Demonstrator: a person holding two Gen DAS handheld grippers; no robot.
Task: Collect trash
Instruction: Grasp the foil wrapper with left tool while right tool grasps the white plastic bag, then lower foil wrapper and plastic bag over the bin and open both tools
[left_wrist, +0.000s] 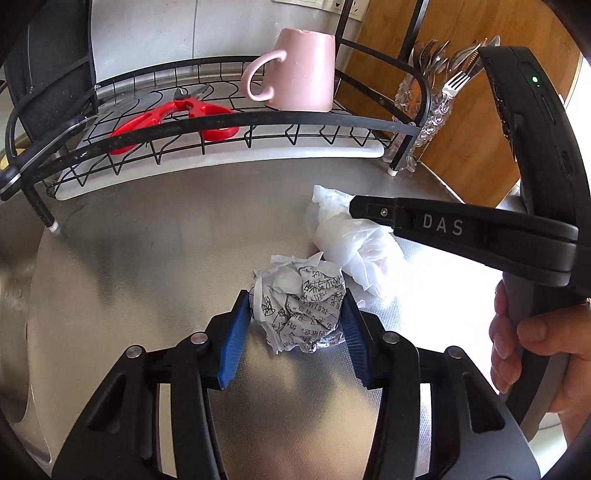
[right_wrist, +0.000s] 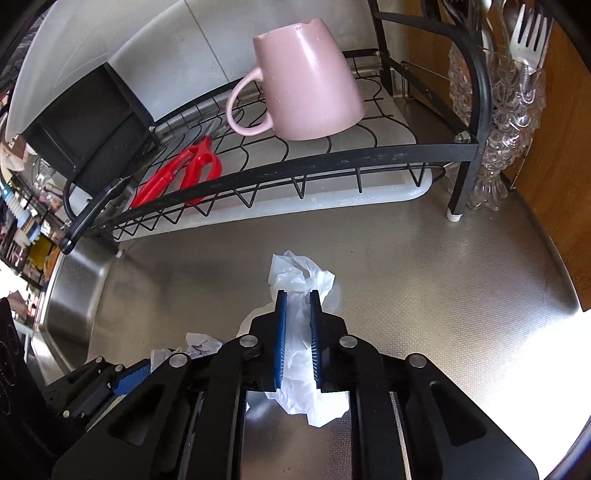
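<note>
Bright daylight, glare at right, fisheye warp

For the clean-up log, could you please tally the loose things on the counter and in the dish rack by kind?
Crumpled paper ball, between the left gripper pads: 1
White plastic bag, pinched by the right gripper: 1
Pink mug, upside down in the dish rack: 1
Red scissors, in the rack: 1
Total: 4

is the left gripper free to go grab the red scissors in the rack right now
Probably not yet. The left gripper is already shut on the paper ball, so its jaws are full. The scissors also lie inside the rack, behind its front rail, so it would have to come in from above.
</note>
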